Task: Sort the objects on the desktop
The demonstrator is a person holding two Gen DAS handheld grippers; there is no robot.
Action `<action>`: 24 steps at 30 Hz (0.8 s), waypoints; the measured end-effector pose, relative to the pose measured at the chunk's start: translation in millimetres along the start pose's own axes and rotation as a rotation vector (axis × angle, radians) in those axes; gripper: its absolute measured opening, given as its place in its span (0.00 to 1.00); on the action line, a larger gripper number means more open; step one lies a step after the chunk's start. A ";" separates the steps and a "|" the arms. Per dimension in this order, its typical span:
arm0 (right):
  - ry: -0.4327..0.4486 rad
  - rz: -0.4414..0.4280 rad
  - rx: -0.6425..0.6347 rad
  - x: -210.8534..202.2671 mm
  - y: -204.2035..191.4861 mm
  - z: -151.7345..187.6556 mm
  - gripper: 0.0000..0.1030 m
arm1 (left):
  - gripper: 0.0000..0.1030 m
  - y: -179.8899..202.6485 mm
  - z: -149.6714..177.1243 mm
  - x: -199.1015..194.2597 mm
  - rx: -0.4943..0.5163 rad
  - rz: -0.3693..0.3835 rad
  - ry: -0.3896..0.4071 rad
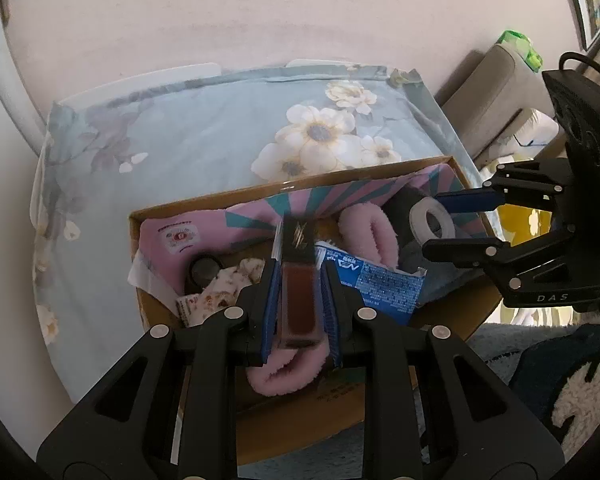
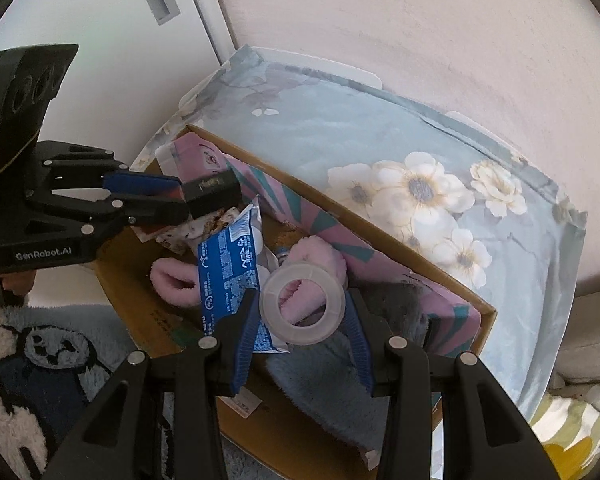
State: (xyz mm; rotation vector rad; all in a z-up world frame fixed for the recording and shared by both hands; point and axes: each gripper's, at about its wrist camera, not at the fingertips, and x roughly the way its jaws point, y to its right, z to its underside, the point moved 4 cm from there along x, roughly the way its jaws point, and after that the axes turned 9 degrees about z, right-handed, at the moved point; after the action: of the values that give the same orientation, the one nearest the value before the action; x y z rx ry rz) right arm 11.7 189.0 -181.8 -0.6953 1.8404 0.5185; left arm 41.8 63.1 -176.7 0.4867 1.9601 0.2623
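Cardboard box (image 1: 452, 320) sits on a floral blue-grey cloth (image 1: 204, 136); all places below are taken from this box. Inside, along its far wall: a pink-and-teal striped packet (image 2: 300, 216). On the box floor: a pink fluffy item (image 1: 374, 236), a blue printed pouch (image 2: 224, 276), a pale patterned wrapper (image 1: 216, 292), a small dark round lid (image 1: 204, 270), grey-blue fleece (image 2: 324, 372) at the right end. Left gripper (image 1: 298, 284) hangs over the box's middle, jaws clamped on a slim bottle (image 1: 298, 296) of reddish-brown liquid with a dark cap pointing to the far wall; bottle is above the contents, not resting on them. Right gripper (image 2: 302, 312) hangs over the box's right end, jaws closed on a roll of clear tape (image 2: 302, 304), hole facing the camera, above the pink fluff and fleece. Outside the box, near side: a blue-and-white panda rug (image 2: 40, 360). Beyond the cloth: pale pink wall.
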 end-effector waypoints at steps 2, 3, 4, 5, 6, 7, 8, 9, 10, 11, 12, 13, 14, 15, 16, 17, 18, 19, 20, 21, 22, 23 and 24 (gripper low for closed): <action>-0.008 -0.004 0.004 1.5 0.6 0.9 0.38 | 0.18 1.4 -1.7 -1.0 0.008 -0.001 0.003; -0.011 -0.002 0.005 2.5 0.7 1.3 0.38 | 0.18 1.0 -2.0 -0.2 0.012 -0.009 0.001; -0.014 -0.002 0.007 3.7 0.9 1.7 0.38 | 0.18 -0.2 -2.1 1.6 0.010 -0.016 -0.007; -0.021 -0.003 0.010 5.2 0.8 2.4 0.38 | 0.18 -1.5 -2.1 2.7 0.004 -0.016 -0.010; -0.025 -0.003 0.011 6.3 0.6 2.9 0.38 | 0.18 -1.9 -1.8 3.5 0.000 -0.012 -0.011; -0.028 -0.002 0.011 7.0 0.7 3.2 0.38 | 0.18 -1.3 -1.7 3.9 -0.003 -0.007 -0.016; -0.030 0.001 0.013 7.4 1.1 3.3 0.38 | 0.18 -1.2 -1.5 4.1 -0.005 -0.007 -0.020; -0.033 0.007 0.017 7.9 1.7 3.0 0.38 | 0.19 -1.2 -1.1 5.2 -0.010 -0.010 -0.031; -0.037 0.010 0.019 8.5 1.8 2.7 0.40 | 0.20 -2.1 -0.8 7.0 -0.019 -0.017 -0.044; -0.045 0.013 0.024 10.1 2.6 2.9 0.51 | 0.23 -3.7 -0.8 9.2 -0.029 -0.032 -0.057; -0.055 0.014 0.028 11.7 3.3 3.3 0.69 | 0.36 -5.0 -0.1 11.8 -0.029 -0.048 -0.068; -0.064 0.020 0.031 13.5 4.1 3.6 0.77 | 0.52 -5.1 0.3 13.4 -0.024 -0.056 -0.070; -0.060 0.023 0.037 13.7 5.1 3.5 0.81 | 1.00 -5.6 0.5 14.9 -0.022 -0.066 -0.072; -0.054 0.018 0.046 13.0 6.3 3.3 0.81 | 0.98 -5.9 1.2 14.7 -0.023 -0.072 -0.055; -0.053 0.010 0.053 12.3 7.1 3.4 0.82 | 0.99 -6.5 2.2 15.6 -0.026 -0.064 -0.050; -0.054 0.003 0.059 11.6 8.1 3.5 0.82 | 1.00 -7.0 3.3 16.3 -0.028 -0.053 -0.049; -0.051 0.003 0.065 10.8 8.7 3.6 0.83 | 1.00 -7.6 2.9 15.8 -0.029 -0.052 -0.049; -0.046 0.007 0.070 9.8 9.5 3.5 0.84 | 1.00 -8.3 2.8 16.1 -0.031 -0.057 -0.049; -0.044 0.009 0.073 9.2 9.7 3.4 0.84 | 1.00 -9.8 3.1 17.1 -0.032 -0.064 -0.051; -0.044 0.010 0.076 8.8 9.5 3.2 0.84 | 1.00 -10.3 1.6 16.3 -0.035 -0.068 -0.052; -0.046 0.014 0.077 8.3 9.2 3.0 0.84 | 1.00 -10.7 0.3 15.5 -0.037 -0.071 -0.049; -0.046 0.022 0.079 7.3 8.8 2.4 0.84 | 1.00 -12.4 -0.5 14.8 -0.043 -0.076 -0.046; -0.045 0.029 0.082 5.6 8.8 1.4 0.84 | 1.00 -12.3 -3.2 12.6 -0.046 -0.080 -0.043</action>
State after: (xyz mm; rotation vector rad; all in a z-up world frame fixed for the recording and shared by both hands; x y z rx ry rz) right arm 5.2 195.2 -187.2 -0.5982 1.8217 0.4718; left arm 31.7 57.8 -190.4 0.3803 1.9226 0.2438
